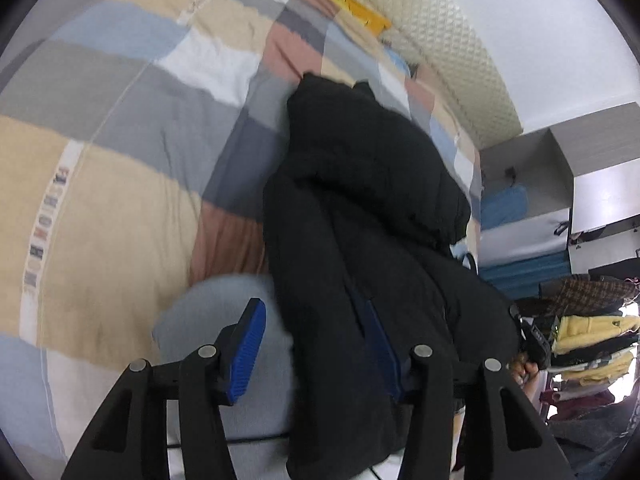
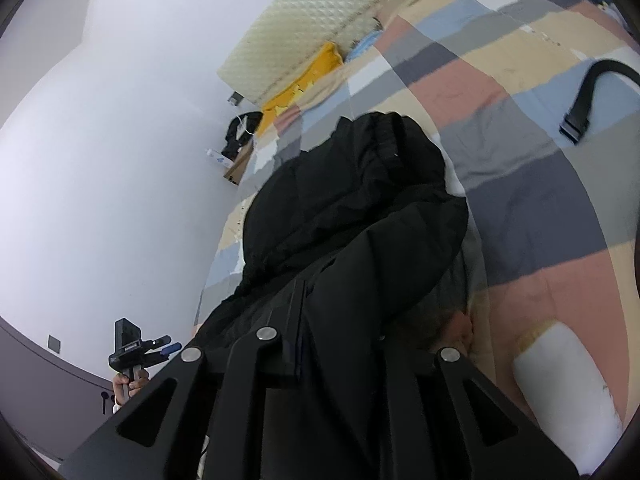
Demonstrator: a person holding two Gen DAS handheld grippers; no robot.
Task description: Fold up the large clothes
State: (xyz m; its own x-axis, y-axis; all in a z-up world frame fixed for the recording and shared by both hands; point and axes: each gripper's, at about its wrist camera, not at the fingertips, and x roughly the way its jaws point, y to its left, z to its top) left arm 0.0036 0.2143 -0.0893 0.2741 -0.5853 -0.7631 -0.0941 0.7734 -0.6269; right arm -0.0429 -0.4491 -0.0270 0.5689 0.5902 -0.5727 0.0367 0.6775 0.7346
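Black padded jacket (image 1: 360, 208), matte and bunched, lies on patchwork quilt (image 1: 120, 128) of bed. Left gripper (image 1: 316, 356) parted, blue ribbed pads free of fabric. Right gripper (image 2: 340, 352) nearly closed, pinching jacket cloth.

Blk gripper (image 1: 316, 354), blue ribbed pads (image 1: 248, 352)

Both wrist views close above the black coat (image 1: 372, 216); shared patchwork bed (image 2: 540, 184).

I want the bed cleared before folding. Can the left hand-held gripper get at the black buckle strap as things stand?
Probably not directly: the black puffer jacket lies heaped between the left hand-held gripper and the black buckle strap on the patchwork duvet.
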